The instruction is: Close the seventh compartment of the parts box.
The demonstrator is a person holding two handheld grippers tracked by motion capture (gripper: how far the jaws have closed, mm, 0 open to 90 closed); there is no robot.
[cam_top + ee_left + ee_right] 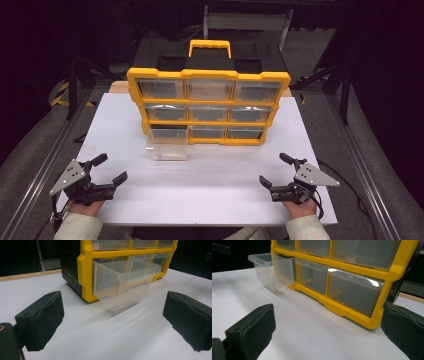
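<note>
**Bottom-left drawer pulled out, both grippers idle at the near edge**

We see, at the left of the high view, the left gripper (110,169) resting low over the white tabletop (215,180) near its front left corner, held in a hand that comes in from a pale sleeve. Its jaws stand wide apart and hold nothing. In the left gripper view the two black padded jaws frame the pulled-out drawer (125,282), which lies well ahead of them with bare tabletop between.

Moving right, we find the yellow and black parts organiser (208,105) standing upright at the middle of the tabletop, towards the far side, with a yellow carry handle (210,49) on top. It has nine clear drawers in three rows of three. The bottom-left drawer (166,148) is drawn well out of its slot and juts forward towards us; something pale lies in its bottom, too faint to name. The other eight drawers sit flush in the frame.

Further right, the right gripper (275,170) rests near the front right corner of the tabletop, well apart from the organiser. Its jaws are also spread wide and empty. In the right gripper view they bracket the organiser's lower row, with the open drawer (272,270) at the far left.
</note>
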